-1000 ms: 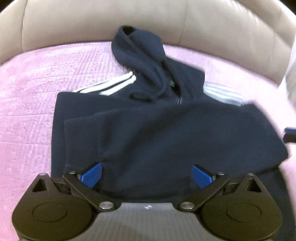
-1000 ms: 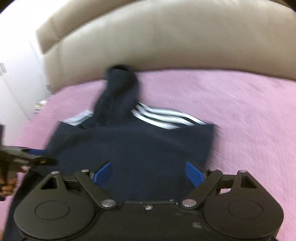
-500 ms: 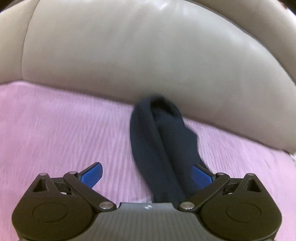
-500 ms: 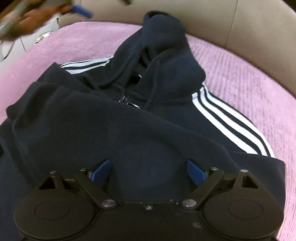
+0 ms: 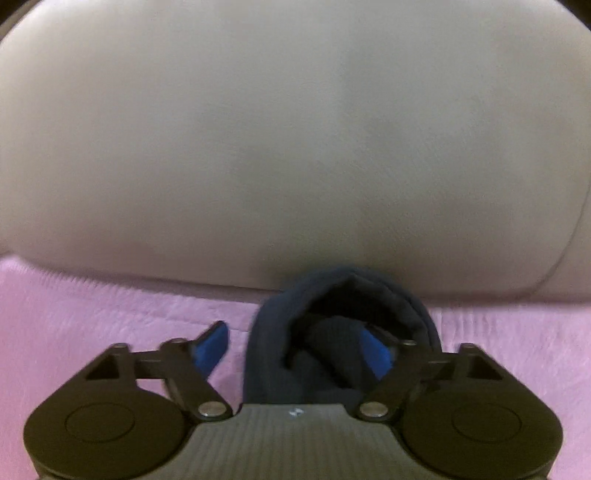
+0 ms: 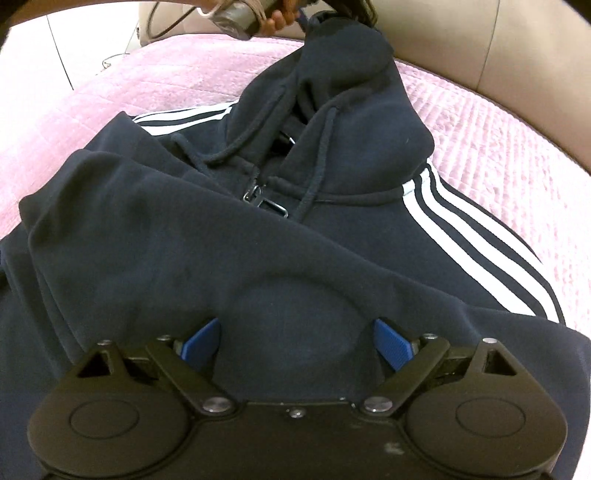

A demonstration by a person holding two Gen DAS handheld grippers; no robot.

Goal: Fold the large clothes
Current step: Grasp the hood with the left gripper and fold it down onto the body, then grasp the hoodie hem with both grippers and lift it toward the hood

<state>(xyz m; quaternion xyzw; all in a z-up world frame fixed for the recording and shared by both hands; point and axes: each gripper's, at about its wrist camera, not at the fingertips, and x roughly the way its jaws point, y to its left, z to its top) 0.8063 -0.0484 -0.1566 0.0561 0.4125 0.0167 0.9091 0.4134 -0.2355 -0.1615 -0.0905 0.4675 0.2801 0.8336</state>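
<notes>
A navy hoodie with white sleeve stripes lies on the pink bedspread, its sleeves folded across the chest. Its hood points toward the headboard. My right gripper is open, low over the folded sleeve, with nothing between its blue pads. My left gripper is open at the hood's tip; the hood fabric lies between its blue fingers, the right pad partly hidden by cloth. In the right wrist view the left gripper shows at the top, above the hood.
A beige padded headboard rises right behind the hood. The pink quilted bedspread spreads on both sides of the hoodie. A white wall and cables show at the far left.
My left gripper left the folded sleeve, travelled up to the hood's tip and came close to it. My right gripper swung to face the hoodie's chest and holds over the sleeve.
</notes>
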